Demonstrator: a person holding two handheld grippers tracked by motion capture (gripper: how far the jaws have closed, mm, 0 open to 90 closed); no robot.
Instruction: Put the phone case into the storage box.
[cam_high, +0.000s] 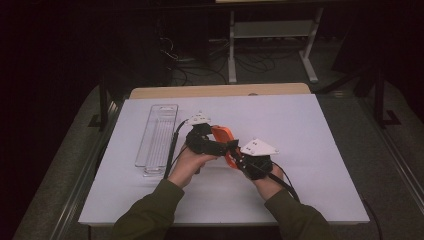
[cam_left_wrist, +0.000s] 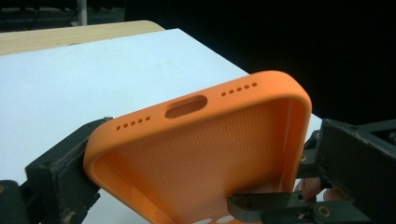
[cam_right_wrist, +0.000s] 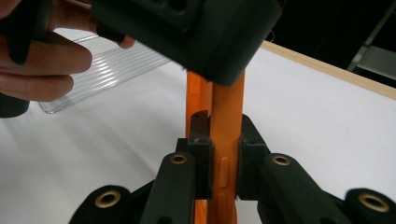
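Note:
An orange phone case (cam_high: 223, 136) is held in the air over the white table between both grippers. In the left gripper view its hollow inside (cam_left_wrist: 201, 154) faces the camera, port end up, and my left gripper (cam_left_wrist: 208, 140) spans its width with a black jaw pressed on each long side. My right gripper (cam_right_wrist: 225, 140) is shut on one side wall of the case (cam_right_wrist: 228, 107), right at the button strip. From above, the left gripper (cam_high: 212, 140) and the right gripper (cam_high: 235, 154) meet at the case, each in a hand.
A long clear ribbed tray (cam_high: 157, 137) lies on the white table top (cam_high: 310, 150) left of the hands, also seen past the left hand (cam_right_wrist: 42, 70) as the tray (cam_right_wrist: 107, 67). A wooden edge (cam_high: 220, 91) borders the far side; dark floor and cables lie beyond.

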